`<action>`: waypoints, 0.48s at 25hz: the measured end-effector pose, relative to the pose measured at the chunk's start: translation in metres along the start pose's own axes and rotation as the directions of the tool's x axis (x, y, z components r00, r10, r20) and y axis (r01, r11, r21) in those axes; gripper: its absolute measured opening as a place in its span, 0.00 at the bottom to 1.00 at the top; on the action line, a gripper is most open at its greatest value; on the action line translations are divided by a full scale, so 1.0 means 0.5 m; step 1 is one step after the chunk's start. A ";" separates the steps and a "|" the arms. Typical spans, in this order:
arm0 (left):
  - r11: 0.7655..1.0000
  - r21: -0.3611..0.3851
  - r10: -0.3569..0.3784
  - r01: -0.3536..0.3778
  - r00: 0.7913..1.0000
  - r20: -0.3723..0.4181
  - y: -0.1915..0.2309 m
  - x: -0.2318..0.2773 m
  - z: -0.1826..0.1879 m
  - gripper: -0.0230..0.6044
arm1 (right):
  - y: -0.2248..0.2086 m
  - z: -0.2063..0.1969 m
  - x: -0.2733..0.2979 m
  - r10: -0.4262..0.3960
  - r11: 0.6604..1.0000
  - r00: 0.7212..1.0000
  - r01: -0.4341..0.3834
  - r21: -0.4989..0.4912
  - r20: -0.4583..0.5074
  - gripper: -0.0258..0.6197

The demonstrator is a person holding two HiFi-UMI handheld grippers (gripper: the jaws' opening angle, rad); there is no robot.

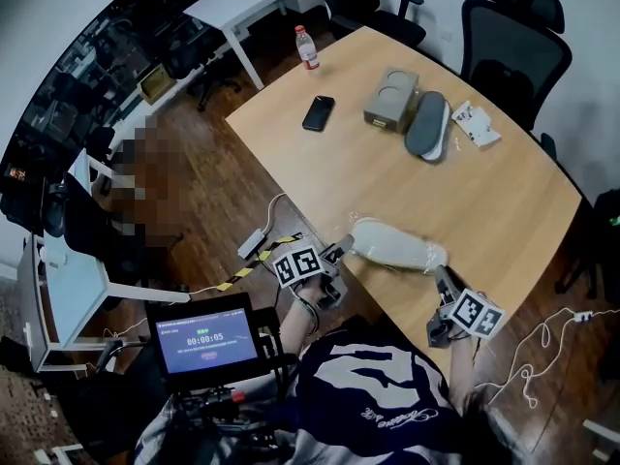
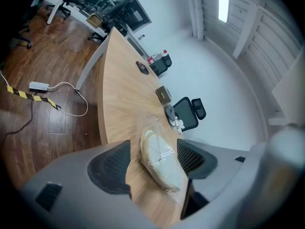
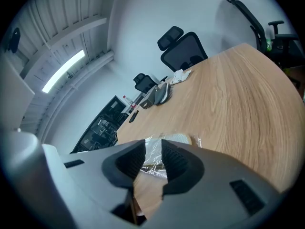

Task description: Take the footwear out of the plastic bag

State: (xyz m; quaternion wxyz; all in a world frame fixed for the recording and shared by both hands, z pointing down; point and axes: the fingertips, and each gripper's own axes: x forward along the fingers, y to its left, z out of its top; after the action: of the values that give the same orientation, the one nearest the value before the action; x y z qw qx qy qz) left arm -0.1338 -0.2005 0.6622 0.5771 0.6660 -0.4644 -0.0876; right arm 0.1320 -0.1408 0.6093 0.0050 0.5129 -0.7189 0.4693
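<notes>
A pale slipper in a clear plastic bag point(image 1: 397, 248) lies near the front edge of the wooden table point(image 1: 484, 201). My left gripper point(image 1: 339, 253) is at the bag's left end. In the left gripper view its jaws point(image 2: 153, 163) stand wide open, with the bagged slipper point(image 2: 161, 160) lying on the table between them. My right gripper point(image 1: 441, 277) is at the bag's right end. In the right gripper view its jaws point(image 3: 153, 159) are a narrow gap apart, with crinkled bag film point(image 3: 153, 149) in the gap and the slipper point(image 3: 180, 138) just beyond.
At the far side of the table lie a second grey slipper point(image 1: 427, 124), a cardboard box point(image 1: 391, 97), a white card point(image 1: 476, 124), a phone point(image 1: 318, 112) and a bottle point(image 1: 307, 47). Office chairs point(image 1: 509, 37) stand behind it. Cables point(image 1: 257, 245) run on the floor at left.
</notes>
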 end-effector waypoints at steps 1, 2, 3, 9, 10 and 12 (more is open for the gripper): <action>1.000 -0.007 0.015 -0.015 1.000 0.008 0.007 0.008 0.005 0.51 | -0.005 0.001 0.004 -0.007 1.000 1.000 0.007 0.002 -0.002 0.18; 0.999 -0.023 0.026 -0.026 0.999 0.020 0.014 0.016 0.011 0.51 | -0.010 0.001 0.008 -0.014 1.000 1.000 0.014 0.005 -0.004 0.18; 0.998 -0.048 0.030 -0.028 0.999 0.032 0.019 0.025 0.017 0.51 | -0.016 0.002 0.010 -0.022 1.000 1.000 0.022 0.007 -0.006 0.18; 0.996 -0.077 0.051 -0.049 0.998 0.021 0.045 0.060 0.032 0.34 | -0.068 0.008 0.015 -0.072 0.997 0.997 0.072 0.013 -0.019 0.21; 0.996 -0.058 0.066 -0.065 0.998 0.013 0.049 0.063 0.031 0.25 | -0.082 0.009 0.013 -0.080 0.997 0.996 0.080 0.016 -0.024 0.21; 0.996 -0.041 0.084 -0.084 0.996 0.001 0.057 0.069 0.030 0.12 | -0.107 0.005 0.010 -0.084 0.996 0.995 0.085 0.021 -0.047 0.22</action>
State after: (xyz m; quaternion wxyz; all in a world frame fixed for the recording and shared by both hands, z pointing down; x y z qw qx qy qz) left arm -0.1390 -0.2327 0.6961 0.5929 0.6340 -0.4910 -0.0737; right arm 0.1705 -0.1479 0.6461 0.0354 0.5321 -0.6907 0.4884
